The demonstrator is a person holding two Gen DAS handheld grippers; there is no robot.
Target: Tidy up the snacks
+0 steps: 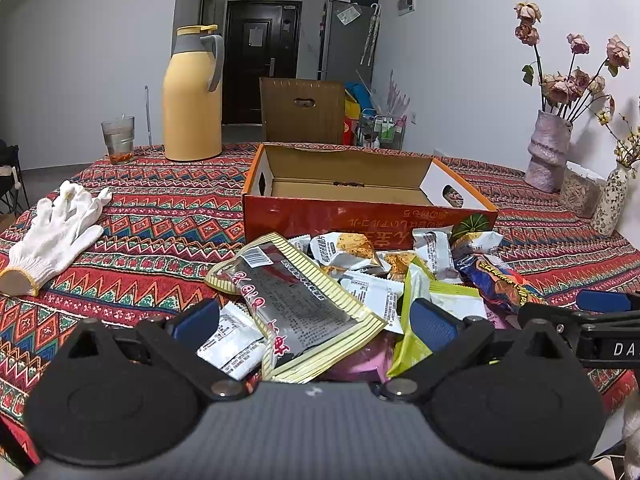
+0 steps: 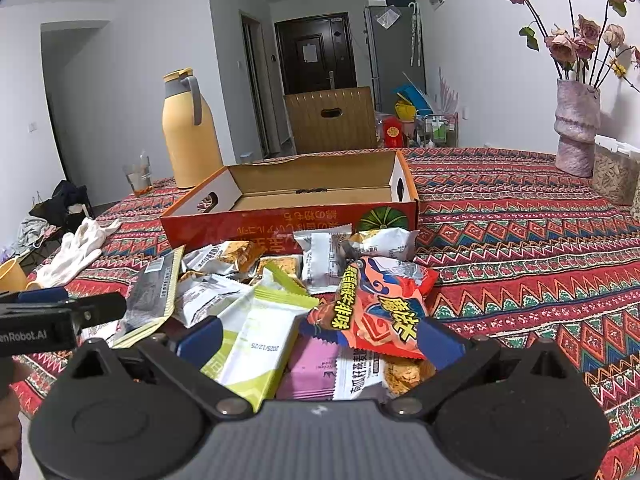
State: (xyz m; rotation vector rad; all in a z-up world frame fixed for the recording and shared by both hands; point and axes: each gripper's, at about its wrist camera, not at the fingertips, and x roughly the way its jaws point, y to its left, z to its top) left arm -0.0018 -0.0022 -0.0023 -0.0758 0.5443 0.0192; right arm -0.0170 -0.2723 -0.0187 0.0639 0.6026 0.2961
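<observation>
Left wrist: low over the desk's near edge, close to the snack pile (image 1: 360, 276), facing the open orange box (image 1: 360, 200).
Right wrist: just beside it on the right, facing likewise.
Shared: pile, box, yellow thermos (image 2: 188, 132).

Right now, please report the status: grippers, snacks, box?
Left gripper and right gripper open, holding nothing. Snack pile on tablecloth before the orange box; box inside bare. Nothing blocks the way.
</observation>
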